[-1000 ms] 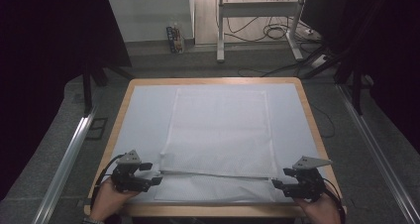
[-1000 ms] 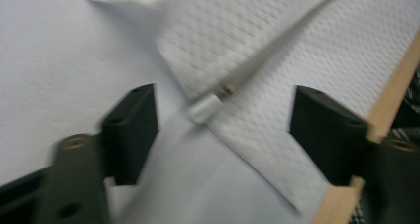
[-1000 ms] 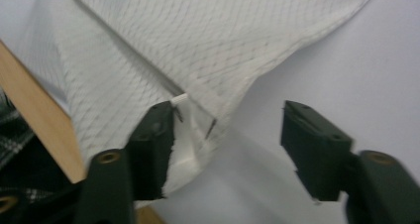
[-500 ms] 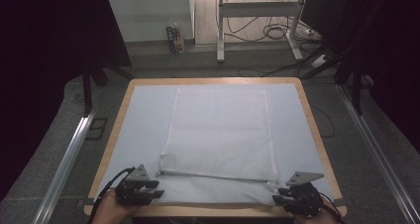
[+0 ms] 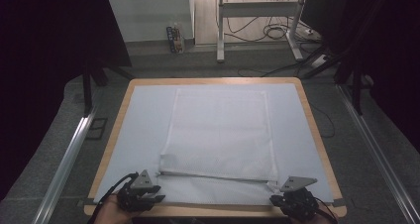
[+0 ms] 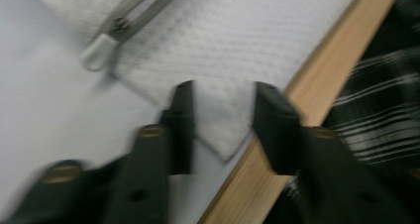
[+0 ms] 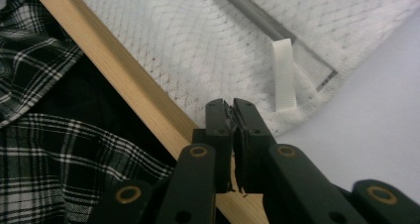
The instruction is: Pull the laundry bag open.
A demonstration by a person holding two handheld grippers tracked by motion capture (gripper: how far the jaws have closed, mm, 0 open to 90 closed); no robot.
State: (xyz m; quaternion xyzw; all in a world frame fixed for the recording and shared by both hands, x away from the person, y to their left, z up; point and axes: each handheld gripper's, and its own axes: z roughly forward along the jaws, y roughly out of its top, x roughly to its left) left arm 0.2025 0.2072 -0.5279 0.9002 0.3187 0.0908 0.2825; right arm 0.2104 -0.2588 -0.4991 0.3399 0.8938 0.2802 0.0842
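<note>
You pin the mesh bag's (image 5: 218,135) near corners at six o'clock: right gripper (image 7: 233,107) pinched closed beside its edge, left gripper (image 6: 220,115) closing, still gapped over the corner.

Each hand carried a black gripper: the left gripper (image 5: 140,194) and the right gripper (image 5: 295,201) both bore a grey three-cornered plate on top and trailed a thin black cable. Their fingers (image 6: 184,125) were flat, blocky and matte black, pinned to black arms by brass-coloured round rivets. The person wore a black-and-white plaid garment (image 7: 54,149).
</note>
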